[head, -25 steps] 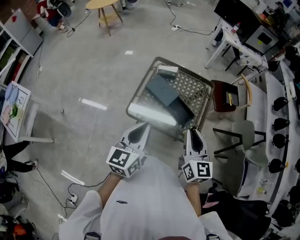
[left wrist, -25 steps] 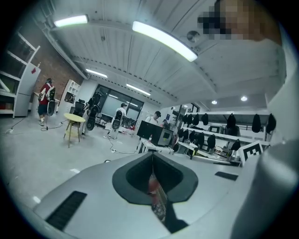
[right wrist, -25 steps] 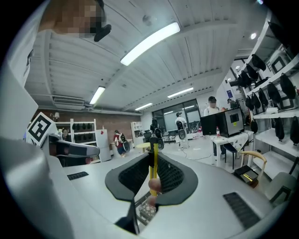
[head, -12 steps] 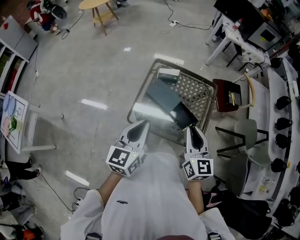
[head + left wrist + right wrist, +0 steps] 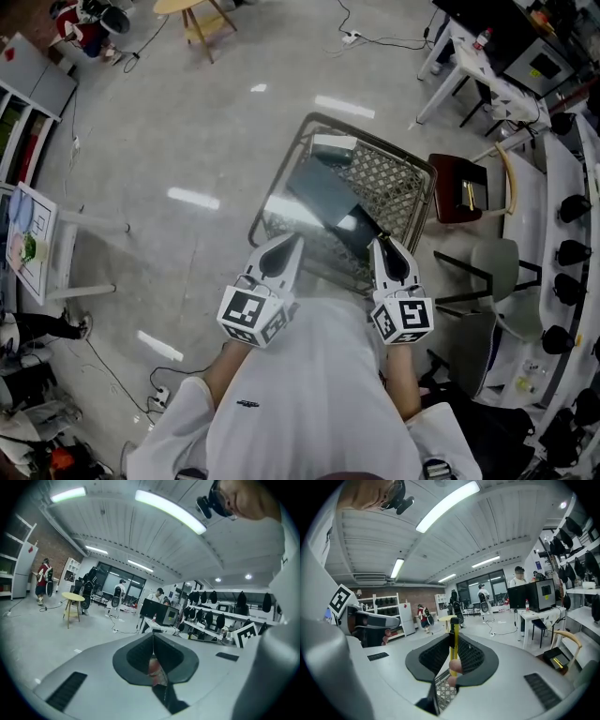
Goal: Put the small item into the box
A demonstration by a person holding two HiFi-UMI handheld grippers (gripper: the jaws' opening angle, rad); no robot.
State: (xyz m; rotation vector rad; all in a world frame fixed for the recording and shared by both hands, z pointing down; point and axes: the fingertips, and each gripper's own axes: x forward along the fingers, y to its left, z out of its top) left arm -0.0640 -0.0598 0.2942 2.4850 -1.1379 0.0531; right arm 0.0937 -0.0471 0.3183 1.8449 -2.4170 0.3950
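A wire-mesh cart (image 5: 405,192) stands on the floor in front of me, with a dark box (image 5: 323,192) lying in it. My left gripper (image 5: 281,249) hovers at the cart's near edge; in the left gripper view its jaws (image 5: 153,641) are shut on a small reddish item (image 5: 155,669). My right gripper (image 5: 390,249) is held beside it over the cart's near right corner. In the right gripper view, that gripper (image 5: 453,645) is shut on a thin yellow strip (image 5: 453,637) that sticks up between the pads.
A white flat object (image 5: 335,145) lies at the cart's far end. A brown chair (image 5: 457,192) and a grey chair (image 5: 492,272) stand to the right, desks (image 5: 487,89) beyond. A wooden stool (image 5: 192,11) and cables lie on the grey floor far off.
Both grippers have crept slightly forward toward the cart's near edge, the right one more. Their jaws stay shut on what they hold.
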